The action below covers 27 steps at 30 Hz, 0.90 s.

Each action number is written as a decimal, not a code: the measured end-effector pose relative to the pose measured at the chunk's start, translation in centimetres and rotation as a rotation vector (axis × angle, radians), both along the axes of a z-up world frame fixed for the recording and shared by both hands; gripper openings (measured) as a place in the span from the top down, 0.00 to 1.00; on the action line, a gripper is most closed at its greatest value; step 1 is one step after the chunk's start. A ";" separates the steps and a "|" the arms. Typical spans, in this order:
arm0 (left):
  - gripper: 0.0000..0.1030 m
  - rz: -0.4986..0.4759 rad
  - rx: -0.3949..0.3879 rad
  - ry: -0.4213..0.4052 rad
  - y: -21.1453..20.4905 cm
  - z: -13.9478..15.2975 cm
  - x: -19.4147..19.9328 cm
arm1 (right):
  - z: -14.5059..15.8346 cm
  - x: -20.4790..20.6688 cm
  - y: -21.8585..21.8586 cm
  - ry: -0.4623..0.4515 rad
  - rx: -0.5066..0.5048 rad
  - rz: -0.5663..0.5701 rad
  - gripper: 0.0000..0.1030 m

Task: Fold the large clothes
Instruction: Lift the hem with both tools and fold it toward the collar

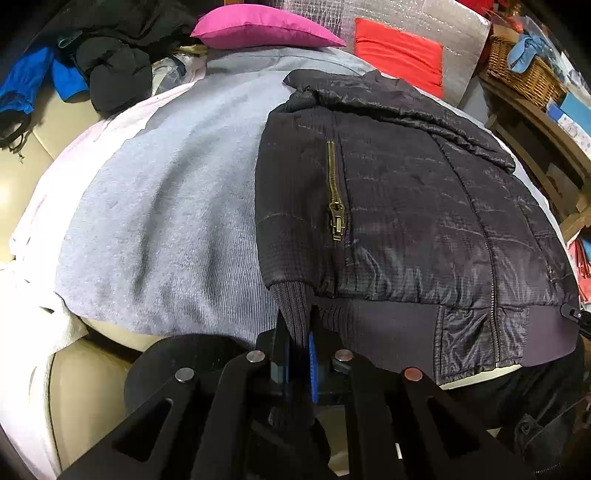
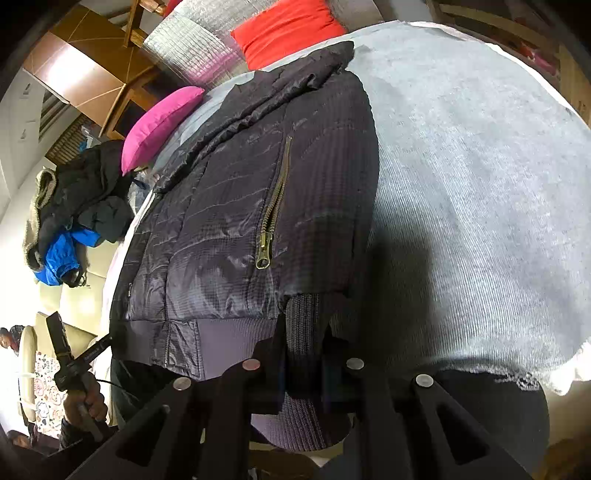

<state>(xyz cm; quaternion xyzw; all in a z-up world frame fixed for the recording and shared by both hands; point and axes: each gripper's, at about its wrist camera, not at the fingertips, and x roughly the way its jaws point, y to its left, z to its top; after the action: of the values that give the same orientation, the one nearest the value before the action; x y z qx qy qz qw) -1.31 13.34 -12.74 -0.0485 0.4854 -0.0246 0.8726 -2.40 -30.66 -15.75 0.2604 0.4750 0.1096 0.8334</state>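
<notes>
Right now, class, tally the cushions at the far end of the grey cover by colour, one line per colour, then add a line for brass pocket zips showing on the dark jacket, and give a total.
Pink cushions: 1
Red cushions: 1
Brass pocket zips on the dark jacket: 1 in each view, on opposite sides, so 2
Total: 4

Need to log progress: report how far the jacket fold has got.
Done: the dark jacket lies flat on the grey blanket, its sleeves folded in. In hand: the left gripper and the right gripper are each shut on a ribbed cuff at the hem. Left: no bottom-to-collar fold is made yet.
</notes>
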 end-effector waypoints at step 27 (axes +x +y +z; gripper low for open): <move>0.93 0.036 -0.290 -0.147 3.1 4.9 0.5 | 3.9 1.5 -3.2 -0.143 0.255 -0.004 0.86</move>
<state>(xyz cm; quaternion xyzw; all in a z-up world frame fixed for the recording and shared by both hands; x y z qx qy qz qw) -0.79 16.49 -7.89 -0.1805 0.4106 -0.0824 0.8900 -0.87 -33.83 -11.86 0.3567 0.3961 0.1860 0.8254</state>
